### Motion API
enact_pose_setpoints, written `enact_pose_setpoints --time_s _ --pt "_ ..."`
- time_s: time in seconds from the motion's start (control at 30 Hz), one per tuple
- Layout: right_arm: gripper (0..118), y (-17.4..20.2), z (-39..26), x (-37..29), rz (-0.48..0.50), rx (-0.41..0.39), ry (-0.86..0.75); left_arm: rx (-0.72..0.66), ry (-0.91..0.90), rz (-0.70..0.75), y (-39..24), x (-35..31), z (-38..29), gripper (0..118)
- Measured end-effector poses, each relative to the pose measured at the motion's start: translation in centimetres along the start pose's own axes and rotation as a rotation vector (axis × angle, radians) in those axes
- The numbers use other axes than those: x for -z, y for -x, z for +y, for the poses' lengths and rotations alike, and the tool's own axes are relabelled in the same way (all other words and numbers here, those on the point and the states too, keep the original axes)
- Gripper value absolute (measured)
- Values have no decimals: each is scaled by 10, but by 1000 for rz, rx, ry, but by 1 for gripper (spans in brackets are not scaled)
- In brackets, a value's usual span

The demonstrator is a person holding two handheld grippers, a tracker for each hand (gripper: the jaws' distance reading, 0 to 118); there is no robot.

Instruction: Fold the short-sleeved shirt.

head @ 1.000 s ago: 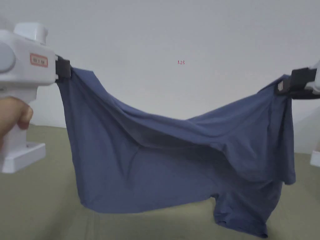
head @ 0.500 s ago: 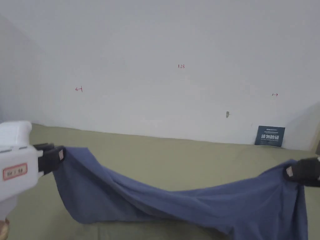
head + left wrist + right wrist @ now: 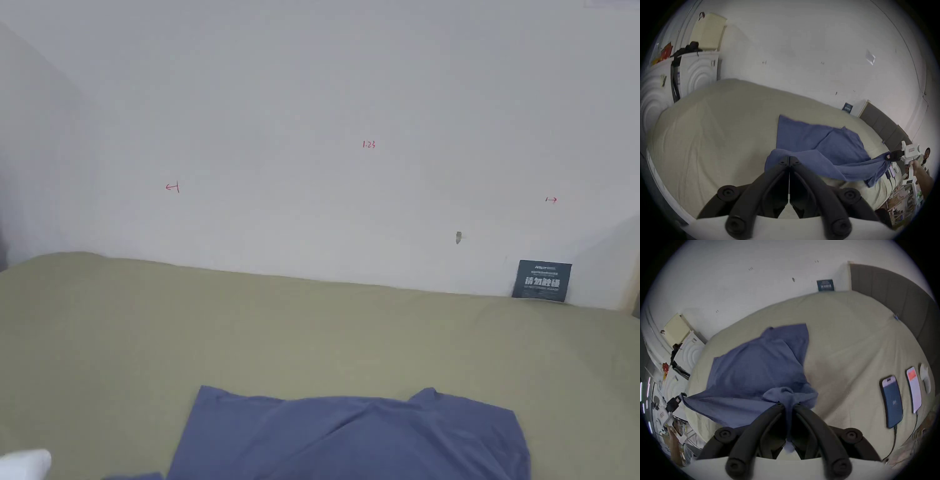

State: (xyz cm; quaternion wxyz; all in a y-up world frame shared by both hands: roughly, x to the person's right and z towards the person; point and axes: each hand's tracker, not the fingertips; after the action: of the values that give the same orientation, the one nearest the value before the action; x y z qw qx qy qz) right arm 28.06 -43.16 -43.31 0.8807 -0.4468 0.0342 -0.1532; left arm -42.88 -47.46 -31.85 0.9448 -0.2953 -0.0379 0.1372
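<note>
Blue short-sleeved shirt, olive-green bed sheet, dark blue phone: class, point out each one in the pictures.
Blue short-sleeved shirt (image 3: 350, 437), head view, on the flat spread cloth.
Olive-green bed sheet (image 3: 250, 325), head view, on a bare stretch.
Dark blue phone (image 3: 892, 400), right gripper view, on its back.

The head view looks forward and slightly down across the bed (image 3: 94, 325) toward the white wall (image 3: 312, 94), catching the far part of the blue shirt (image 3: 350, 437) at its bottom edge. The left gripper view sits just behind the left tool (image 3: 789, 158), close above the bed, facing the same wall, tilted, with the right tool (image 3: 890, 157) far off at its right. The right gripper view rides just behind the right tool (image 3: 788, 404), tilted the other way, with the left tool (image 3: 678, 400) at its left edge. All three share the shirt, bed, wall and the dark sign (image 3: 542, 280).
</note>
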Motion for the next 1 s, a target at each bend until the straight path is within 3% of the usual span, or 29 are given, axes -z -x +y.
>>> enact_pose_setpoints --time_s 0.23,0.6,0.8,0.83,0.93,0.97,1.0 --pt "4 -26 -35 17 -44 53 77 -3 100 36 10 -6 -43 0" --pt "4 -32 -70 -3 -61 7 125 30 182 37 17 -25 -73 0" --pt "5 -33 -82 -10 -38 26 83 -6 208 48 22 -33 -87 0" --pt "11 -33 -82 -12 -38 34 70 -18 208 68 22 -36 -88 5" --pt "92 -26 -83 -28 -44 24 -18 -83 140 114 23 -54 -93 80" --pt "106 -23 -83 -36 -16 4 -64 -112 102 100 23 -61 -93 86" --pt "105 -18 -83 -46 -4 -15 -125 -132 53 73 22 -66 -92 86"
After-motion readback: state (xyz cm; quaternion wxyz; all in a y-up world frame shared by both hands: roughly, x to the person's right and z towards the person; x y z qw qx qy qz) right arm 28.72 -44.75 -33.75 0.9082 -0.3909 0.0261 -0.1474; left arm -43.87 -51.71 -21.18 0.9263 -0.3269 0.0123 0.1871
